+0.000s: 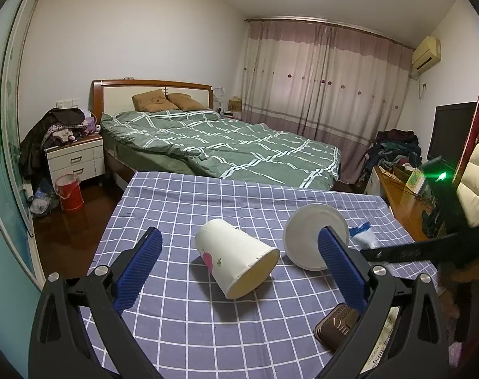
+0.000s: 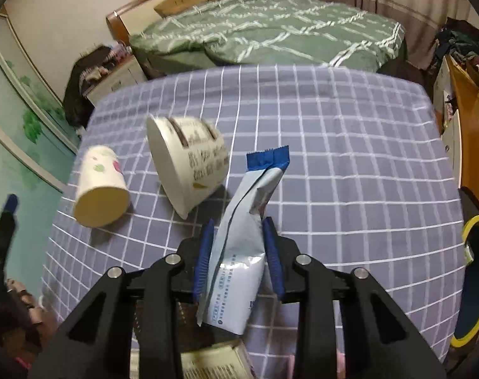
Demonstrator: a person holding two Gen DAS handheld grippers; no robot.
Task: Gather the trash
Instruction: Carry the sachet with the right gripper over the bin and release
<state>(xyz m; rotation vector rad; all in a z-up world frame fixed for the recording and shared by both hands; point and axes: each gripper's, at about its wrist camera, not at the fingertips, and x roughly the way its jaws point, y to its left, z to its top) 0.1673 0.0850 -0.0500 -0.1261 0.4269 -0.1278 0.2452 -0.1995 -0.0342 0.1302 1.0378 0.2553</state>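
A white paper cup (image 1: 236, 259) with a fruit print lies on its side on the blue checked tablecloth (image 1: 176, 205). My left gripper (image 1: 239, 233) stands open around the cup without touching it. A white printed tub (image 1: 312, 237) lies tipped just right of the cup. In the right wrist view, my right gripper (image 2: 237, 224) is shut on a blue and silver snack wrapper (image 2: 239, 252), whose torn blue end sticks out forward. The cup (image 2: 100, 186) and the tub (image 2: 188, 164) lie to its left.
A brown flat object (image 1: 337, 325) lies near the table's front right. A yellow-rimmed dark bin (image 2: 473, 278) stands off the table's right side. Beyond the table are a green bed (image 1: 223, 145), a red bucket (image 1: 70, 194) on the floor and a wooden desk (image 1: 400, 202).
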